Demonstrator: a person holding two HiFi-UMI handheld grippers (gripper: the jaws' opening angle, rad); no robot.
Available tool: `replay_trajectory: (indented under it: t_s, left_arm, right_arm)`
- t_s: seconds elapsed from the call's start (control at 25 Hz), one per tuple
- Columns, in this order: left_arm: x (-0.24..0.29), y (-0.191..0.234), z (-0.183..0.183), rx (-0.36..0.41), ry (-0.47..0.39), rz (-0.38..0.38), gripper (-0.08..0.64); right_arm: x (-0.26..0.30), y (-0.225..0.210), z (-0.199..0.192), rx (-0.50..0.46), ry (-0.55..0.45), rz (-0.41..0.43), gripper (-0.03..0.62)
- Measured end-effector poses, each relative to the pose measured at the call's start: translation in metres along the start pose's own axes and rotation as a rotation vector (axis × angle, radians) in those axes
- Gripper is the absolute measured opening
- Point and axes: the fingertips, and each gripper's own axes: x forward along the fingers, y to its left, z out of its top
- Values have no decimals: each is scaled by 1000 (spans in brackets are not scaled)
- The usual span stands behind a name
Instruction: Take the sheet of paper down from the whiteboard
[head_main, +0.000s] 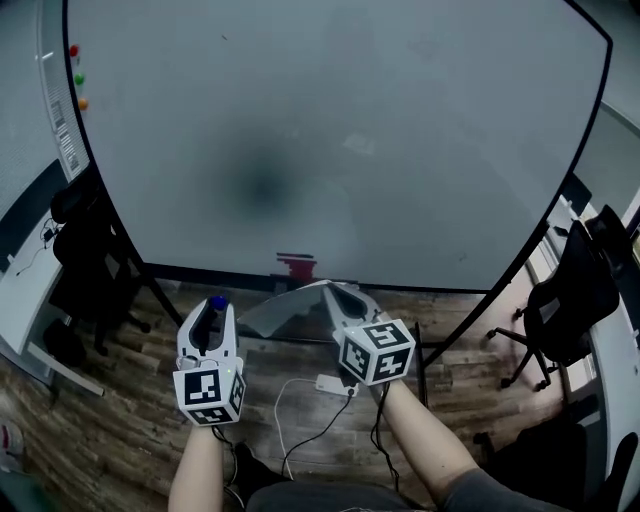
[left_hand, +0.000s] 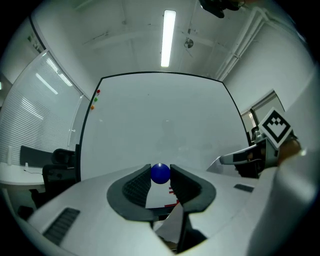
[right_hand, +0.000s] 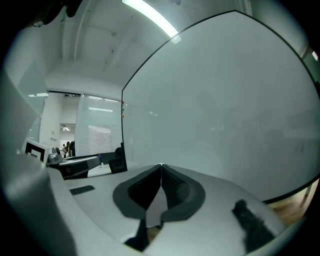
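Seen from head cam: both grippers low, side by side in front of board (head_main: 330, 130), each pointing level at it, forearms in from bottom edge.

L gripper (head_main: 212, 304) clenched on ball (left_hand: 160, 173): blue, round, pinched right at jaw tips, pads pressing it from both sides. Marker cube at near end of gripper, facing cam.

R gripper (right_hand: 160, 168) grasping sheet (head_main: 285, 312): jaw tips closed together, thin white edge of paper running down betw. the ribbed pads in R gripper view.

Sheet off the board face, hanging curved from R jaws and spreading left into the gap betw. the two grippers, low down near board's bottom edge. Red print on it, visible behind L jaws in L gripper view. Can't tell whether its far edge touches the board, or whether L gripper touches it.

Board large, white, dark-framed, face bare around centre. Three small magnets (head_main: 78, 78) in a column at its top-left corner: red, green, orange.

Wood floor (head_main: 130, 420) below. White cable (head_main: 305, 415) w/ small white block lying on it betw. the forearms. Black chair (head_main: 575, 290) at right of board, another dark chair (head_main: 85, 250) at left beside a white desk (head_main: 25, 290). Long ceiling lamp (left_hand: 169, 37) lit above board in L gripper view.
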Motion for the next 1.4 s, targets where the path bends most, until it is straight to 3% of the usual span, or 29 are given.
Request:
replay_trajectory:
  t_s: [0.2,0.52,1.08,1.4]
  left_arm:
    - [-36,-44,-2,-3,21,48,124]
    - [-72,-81,-7,0,50,98,124]
    - [-131,-93,-10,2,69,134,126]
    - [-161,-74,-13,-15,77,181,126]
  right_arm:
    - [-46,-15,-8,-9,16,54,25]
    - [-91,-29,-20,3,35,96,25]
    - [-104,23,-35,-52,70,175,23]
    - [-103,60,-44,-66,96,233,23]
